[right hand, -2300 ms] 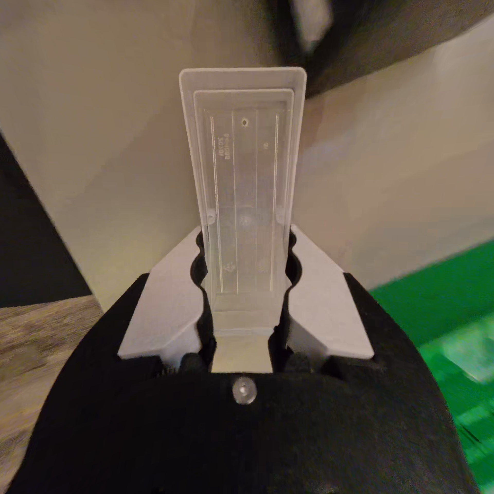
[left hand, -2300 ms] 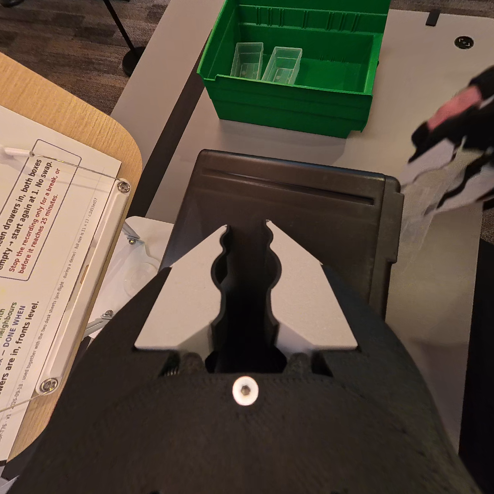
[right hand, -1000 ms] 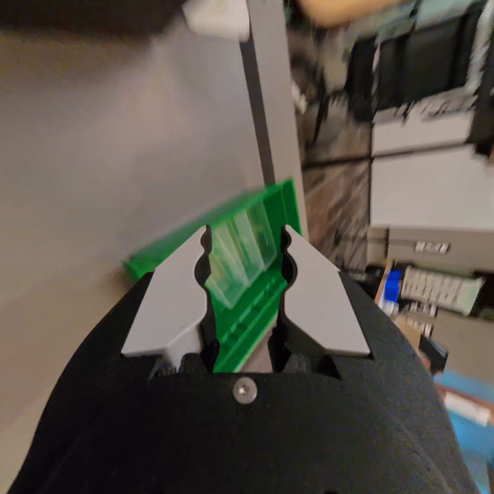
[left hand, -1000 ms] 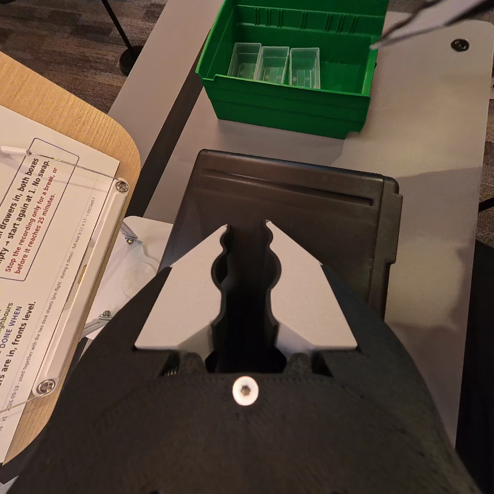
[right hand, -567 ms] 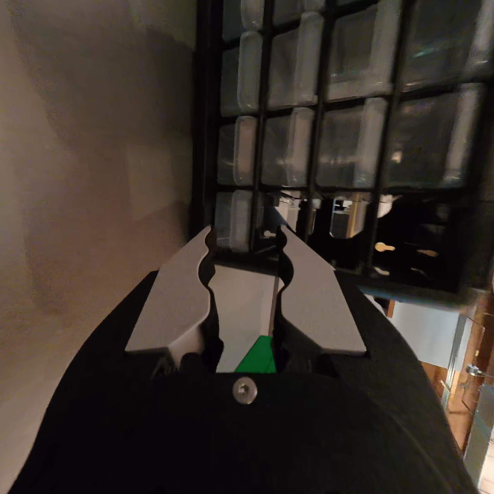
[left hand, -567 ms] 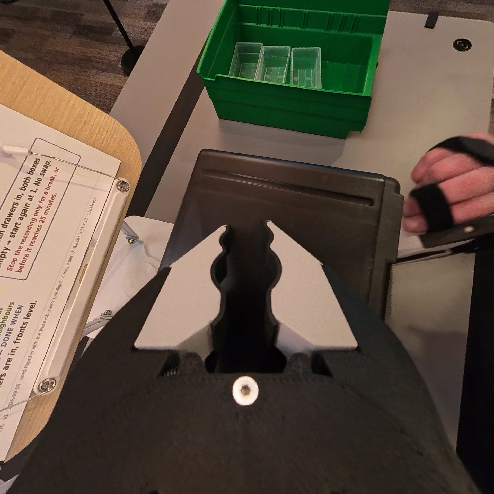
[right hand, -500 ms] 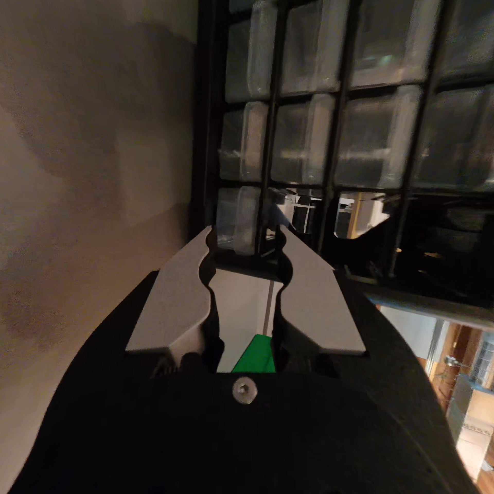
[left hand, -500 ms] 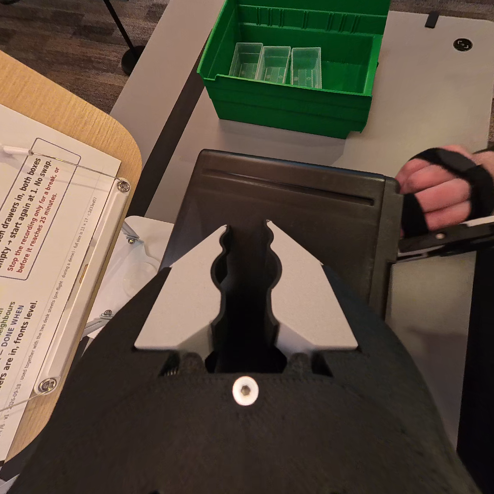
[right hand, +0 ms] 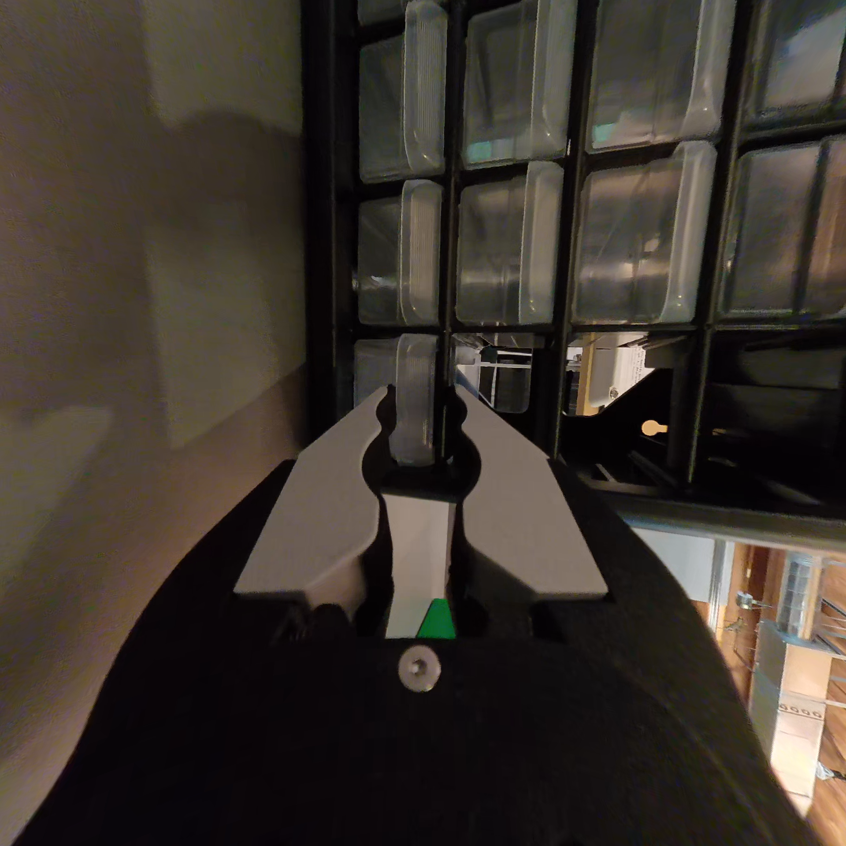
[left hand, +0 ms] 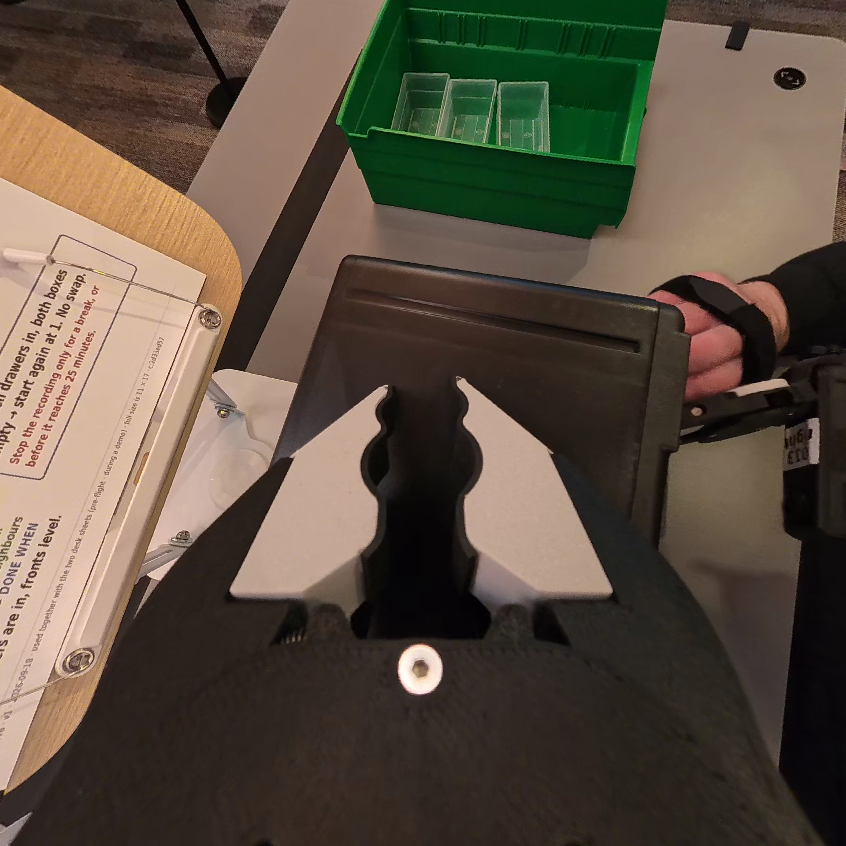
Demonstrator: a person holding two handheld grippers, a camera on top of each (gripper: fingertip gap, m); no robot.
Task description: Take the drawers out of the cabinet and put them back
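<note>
We hold the left gripper (left hand: 423,389) over the top of the black cabinet (left hand: 503,348), its jaws apart with nothing between them, seemingly steadying the cabinet. At 12 o'clock from it the green bin (left hand: 499,192) sits on the grey table (left hand: 714,192) with three clear drawers (left hand: 471,107) lying side by side at its left end. At 3 o'clock our hand (left hand: 718,334) brings the other tool to the cabinet front. In the right wrist view the right gripper (right hand: 423,396) has its jaws spread around the handle of the next drawer (right hand: 414,393), not yet closed on it. Three slots (right hand: 627,380) beside that drawer gape empty, while the rows above keep their drawers. We judge the taking-out barely begun: three out, many left, and all the putting-back still ahead
</note>
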